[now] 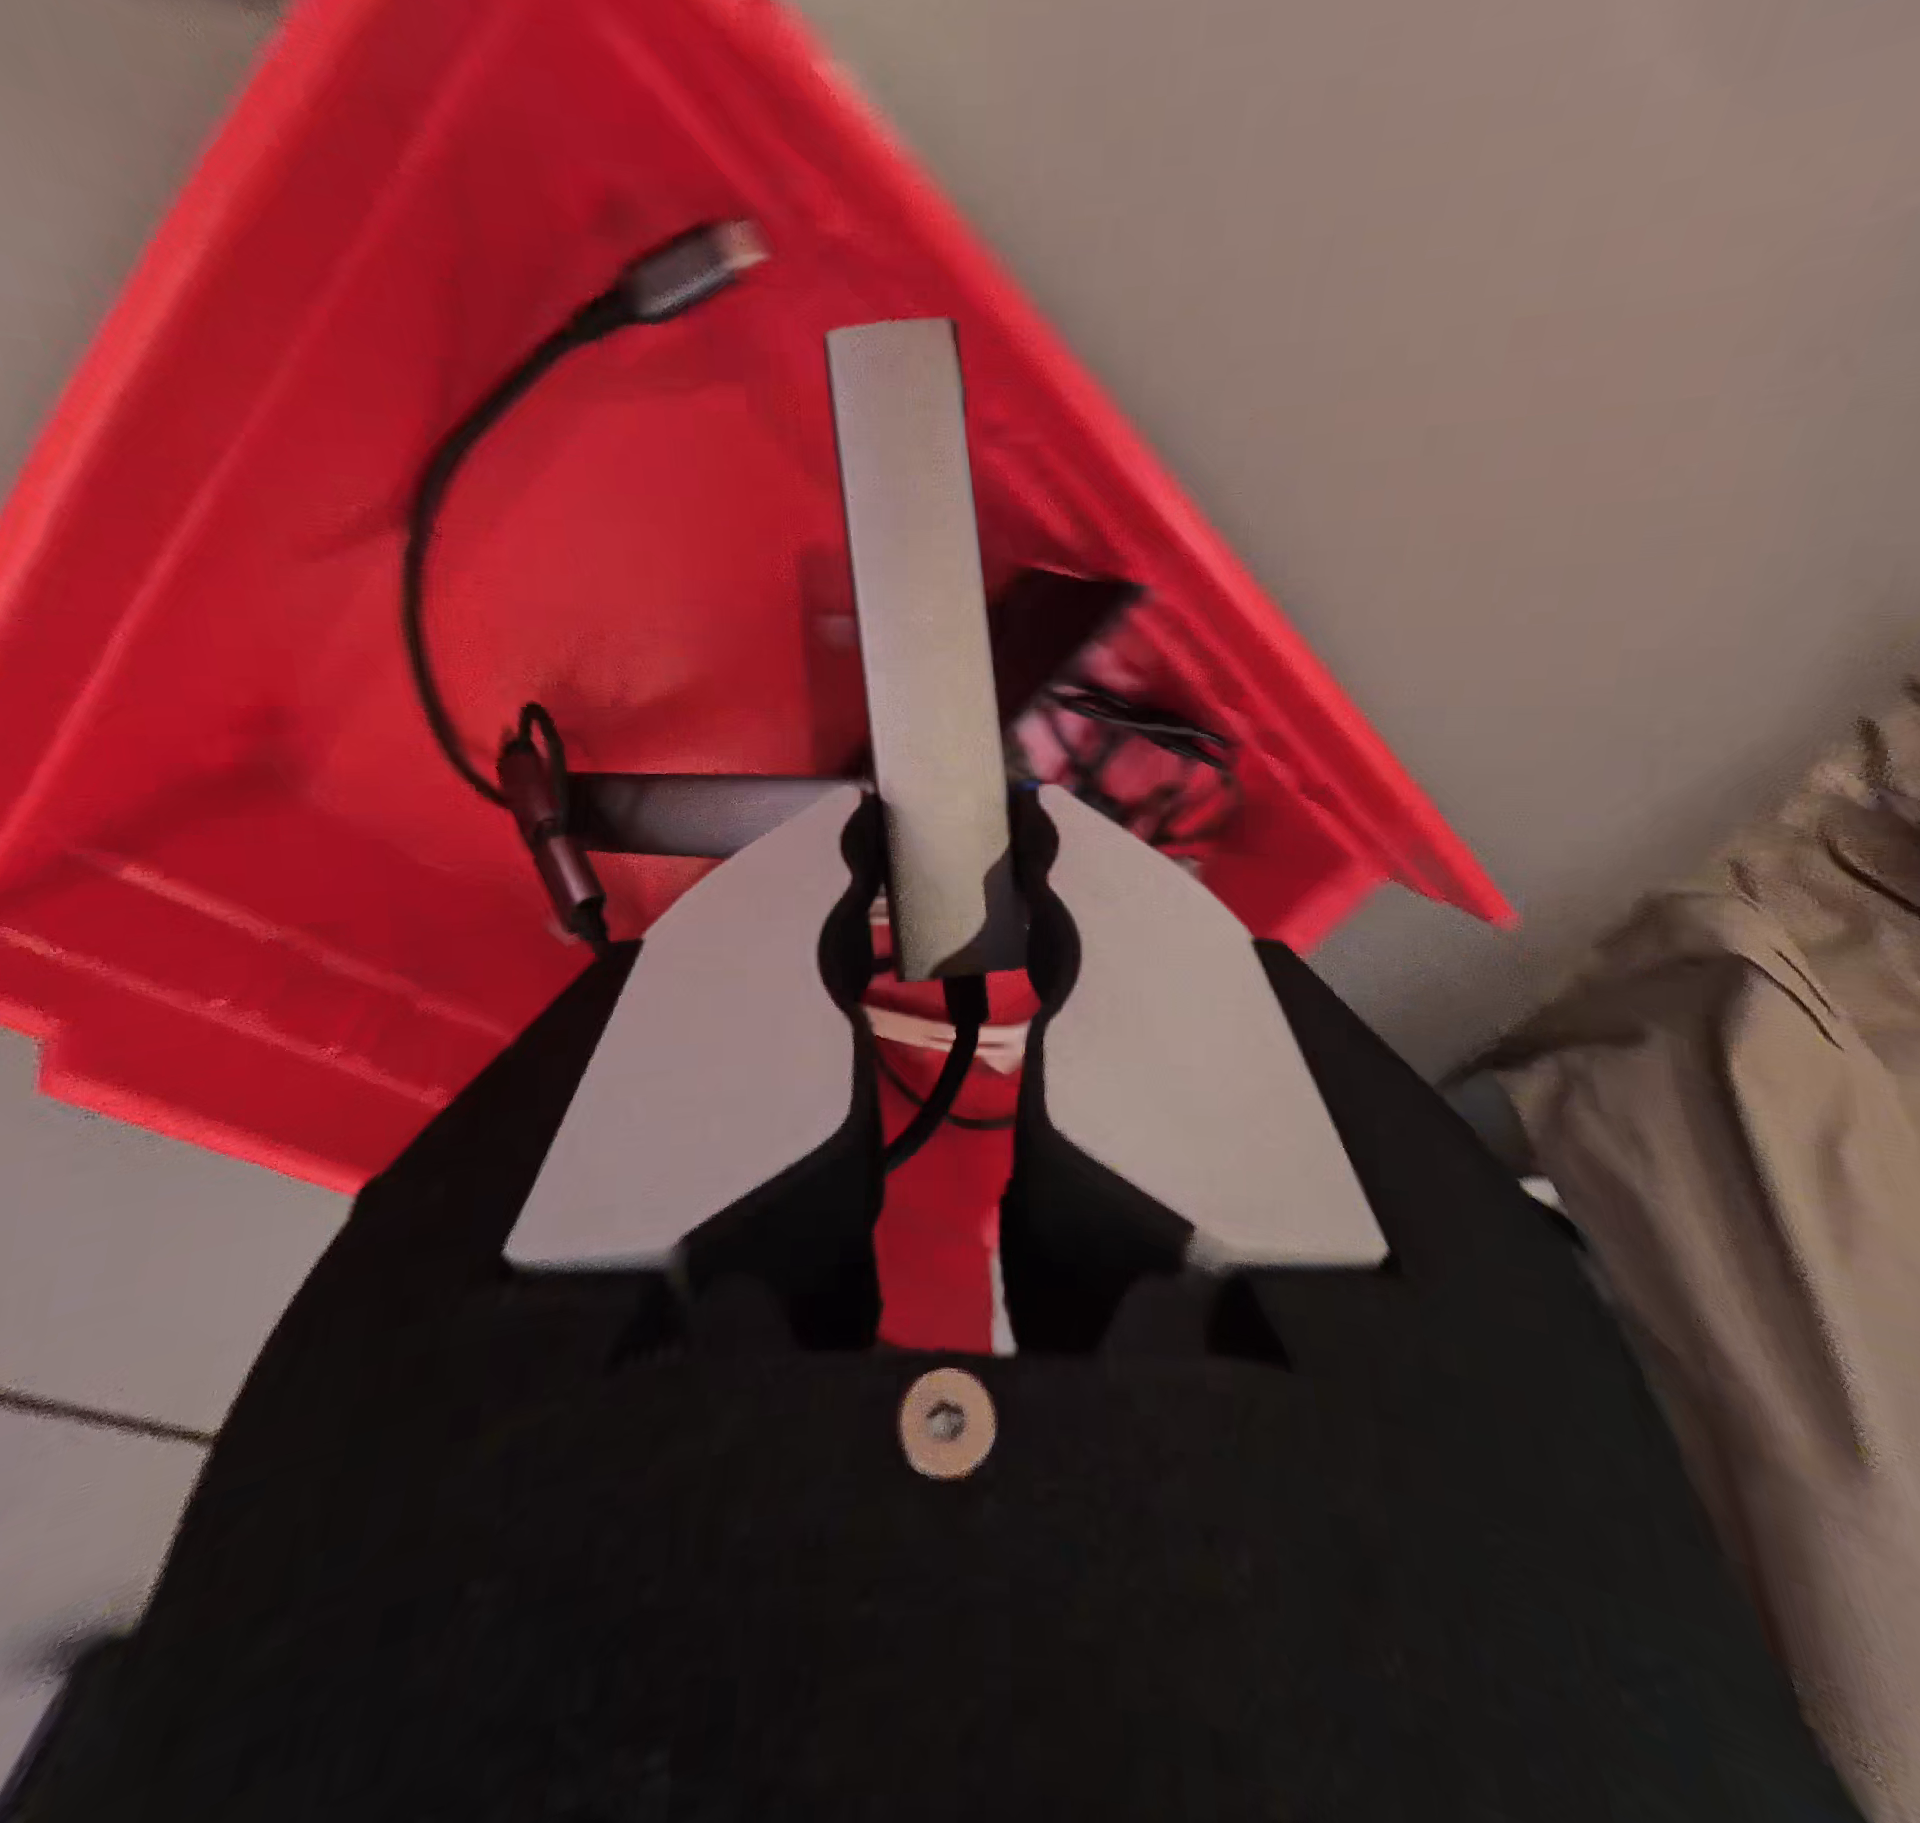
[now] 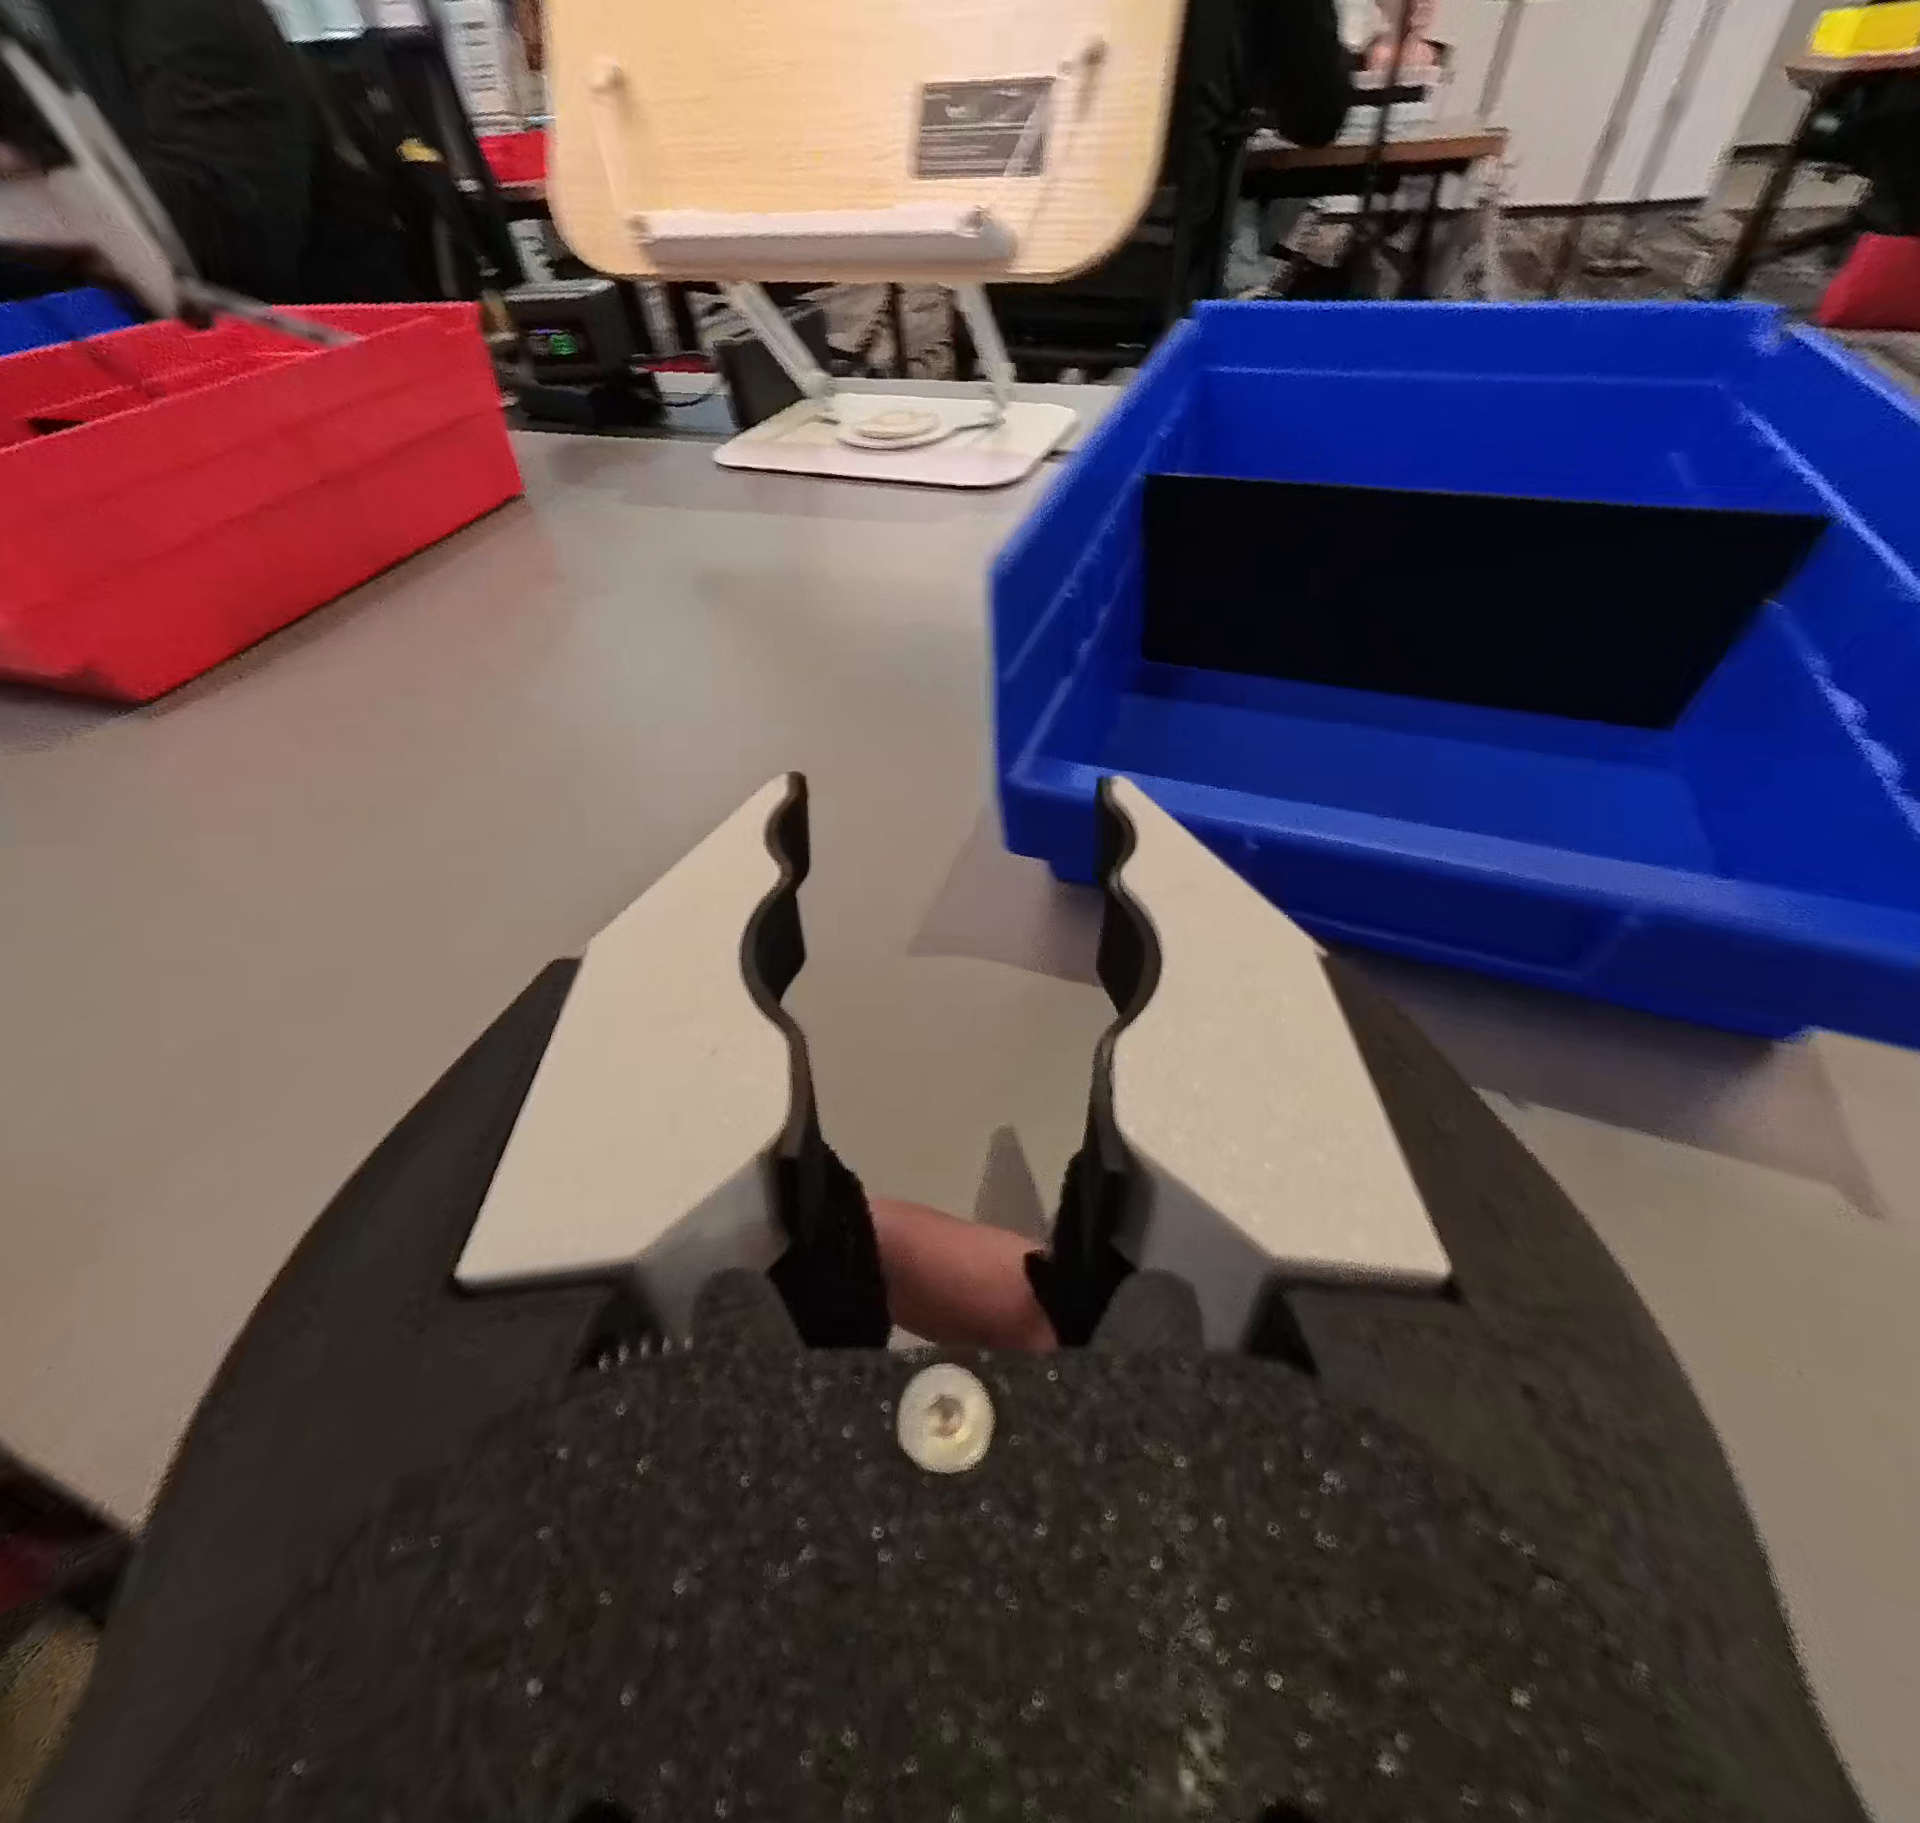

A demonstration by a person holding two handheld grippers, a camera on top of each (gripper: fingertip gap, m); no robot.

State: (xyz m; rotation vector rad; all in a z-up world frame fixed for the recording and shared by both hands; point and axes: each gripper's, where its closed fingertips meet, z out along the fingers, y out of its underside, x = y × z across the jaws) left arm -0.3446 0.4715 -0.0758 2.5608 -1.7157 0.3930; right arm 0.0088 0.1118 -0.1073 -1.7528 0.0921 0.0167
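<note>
In the left wrist view my left gripper point(image 1: 951, 807) is shut on a slim grey bar-shaped hub point(image 1: 914, 578), gripped near its lower end and sticking out forward above a red bin point(image 1: 260, 890). A thin black cable point(image 1: 935, 1077) hangs from the hub's lower end. A second grey hub point(image 1: 675, 815) lies in the bin, with a black cable point(image 1: 416, 568) arcing to a grey plug point(image 1: 696, 272). My right gripper point(image 2: 951, 791) is open and empty above the grey table point(image 2: 623, 734), just left of a blue bin point(image 2: 1455, 838).
The blue bin holds a black divider point(image 2: 1455, 599). The red bin point(image 2: 239, 516) stands at the table's left with the other gripper point(image 2: 104, 184) over it. A pale wooden board on a white stand point(image 2: 862, 80) is at the back. A dark packet point(image 1: 1122, 724) lies in the red bin. Beige cloth point(image 1: 1745, 1202) is at right. Spacing between my two grippers at the tips: around 50 cm. The right gripper is farther from the grey plug point(image 1: 696, 272), some 50 cm, than the left, some 12 cm.
</note>
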